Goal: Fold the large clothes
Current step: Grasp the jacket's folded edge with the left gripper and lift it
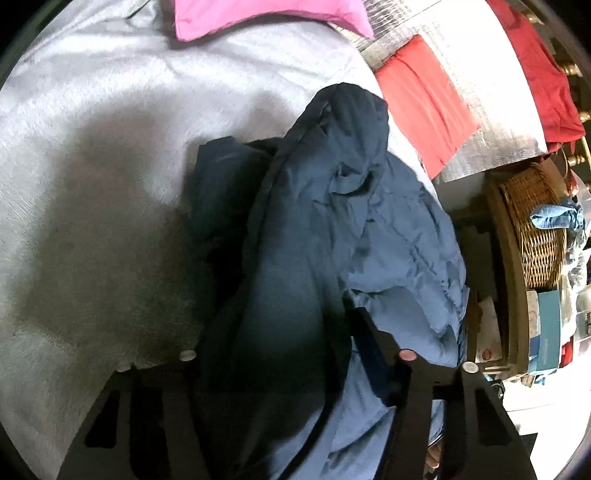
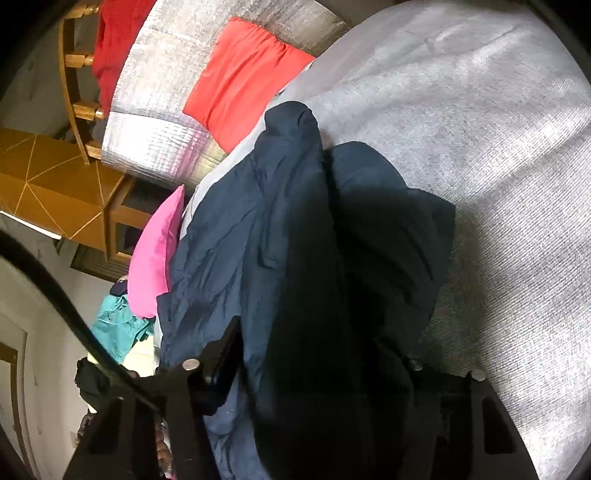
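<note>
- Left wrist view: big dark blue jacket (image 1: 314,221) bunched in a tall lump on the grey bed (image 1: 110,129), near the bed's edge.
- Left gripper (image 1: 273,332) half spread, jacket cloth filling the gap. One finger buried under dark cloth, so cannot tell if pinching or just sitting around it.
- Right wrist view: same jacket (image 2: 295,221) piled up. Right gripper (image 2: 317,343) also half spread with cloth in the gap. Pads hidden, so cannot tell there either.
- Not folded yet. Still a crumpled heap, no flat layers.
- Could slip: puffy, slick-looking cloth, maybe only a thin bit caught. A lift might drop it.
- Could grab too many layers at once, then a messy fold with lumps inside.
- Could slide off the bed edge toward the wicker basket (image 1: 535,229) if pulled that way.
- Could drag over the pink cloth (image 1: 266,18) or the red cloth (image 1: 424,103) if swung far across.
- Could twist if the 2 hands pull unevenly.
</note>
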A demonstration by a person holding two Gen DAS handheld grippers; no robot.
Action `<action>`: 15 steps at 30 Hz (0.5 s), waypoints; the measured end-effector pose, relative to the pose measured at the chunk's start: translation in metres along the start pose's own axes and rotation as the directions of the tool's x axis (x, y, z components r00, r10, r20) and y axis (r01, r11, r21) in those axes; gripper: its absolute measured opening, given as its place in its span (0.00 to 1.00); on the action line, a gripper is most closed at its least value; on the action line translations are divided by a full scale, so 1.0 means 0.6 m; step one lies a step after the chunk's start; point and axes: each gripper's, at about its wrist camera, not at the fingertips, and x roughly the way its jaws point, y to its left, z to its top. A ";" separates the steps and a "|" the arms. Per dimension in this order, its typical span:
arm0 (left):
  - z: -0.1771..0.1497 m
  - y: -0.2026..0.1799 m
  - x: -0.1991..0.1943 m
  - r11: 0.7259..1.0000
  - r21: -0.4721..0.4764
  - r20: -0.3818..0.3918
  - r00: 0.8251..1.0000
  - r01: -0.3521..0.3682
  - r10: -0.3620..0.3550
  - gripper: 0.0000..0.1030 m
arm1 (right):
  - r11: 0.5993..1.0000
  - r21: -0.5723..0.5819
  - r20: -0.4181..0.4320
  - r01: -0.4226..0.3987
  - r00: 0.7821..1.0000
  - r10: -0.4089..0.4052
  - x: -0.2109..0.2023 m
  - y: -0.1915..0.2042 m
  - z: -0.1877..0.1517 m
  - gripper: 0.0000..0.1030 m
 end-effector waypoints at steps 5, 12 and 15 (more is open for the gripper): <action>-0.013 -0.010 -0.019 1.000 0.013 0.031 0.999 0.007 -0.007 0.45 | 1.000 -0.011 0.026 -0.012 1.000 0.012 -0.018 0.013 -0.005 0.52; -0.030 -0.016 -0.042 0.999 0.025 0.050 0.998 0.028 -0.029 0.41 | 0.999 -0.025 0.039 -0.028 0.999 0.029 -0.038 0.026 -0.014 0.48; -0.035 -0.018 -0.050 0.999 0.024 0.046 0.998 0.030 -0.031 0.40 | 0.999 -0.018 0.030 -0.026 0.999 0.027 -0.040 0.029 -0.020 0.48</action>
